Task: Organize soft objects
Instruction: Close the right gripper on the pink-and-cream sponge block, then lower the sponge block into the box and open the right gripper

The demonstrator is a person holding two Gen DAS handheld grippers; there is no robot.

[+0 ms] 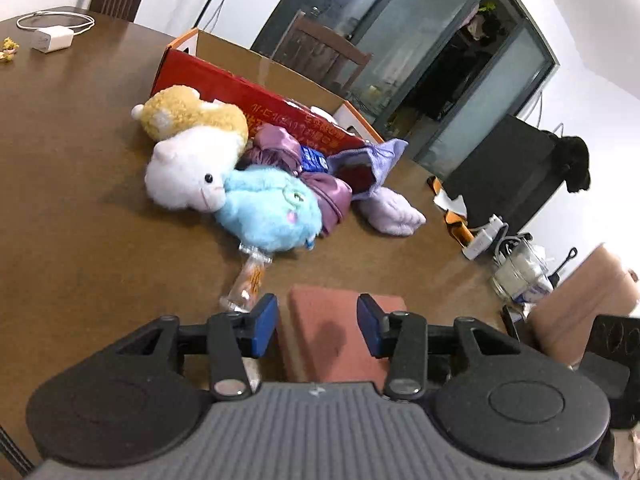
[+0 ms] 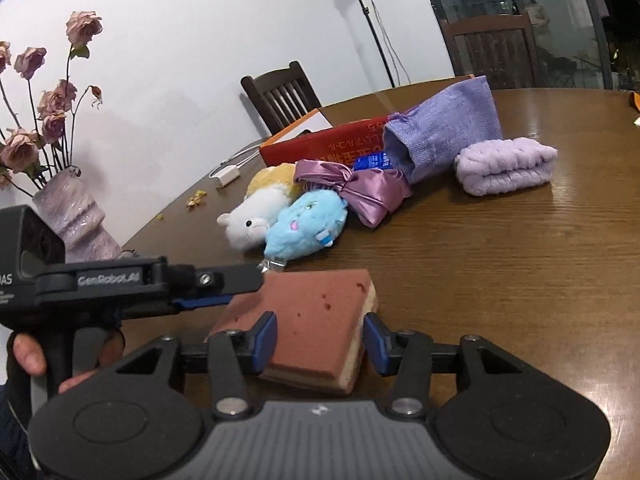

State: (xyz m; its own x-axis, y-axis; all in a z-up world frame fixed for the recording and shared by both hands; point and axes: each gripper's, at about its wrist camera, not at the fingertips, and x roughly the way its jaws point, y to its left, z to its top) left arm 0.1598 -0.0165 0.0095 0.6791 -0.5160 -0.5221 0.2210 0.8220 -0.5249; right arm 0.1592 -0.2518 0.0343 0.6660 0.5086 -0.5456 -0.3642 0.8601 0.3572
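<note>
A reddish-brown sponge block lies on the brown table. My left gripper is open, its blue pads on either side of the sponge. My right gripper is open too, straddling the sponge's near end. The left gripper also shows in the right wrist view from the side. Beyond lie a blue plush, a white plush, a yellow plush, a purple satin bundle, a lavender pouch and a rolled lavender towel.
A red open cardboard box stands behind the pile. A clear plastic wrapper lies near the left finger. A charger with cable sits at the far left. A vase of dried roses stands at the table's left edge.
</note>
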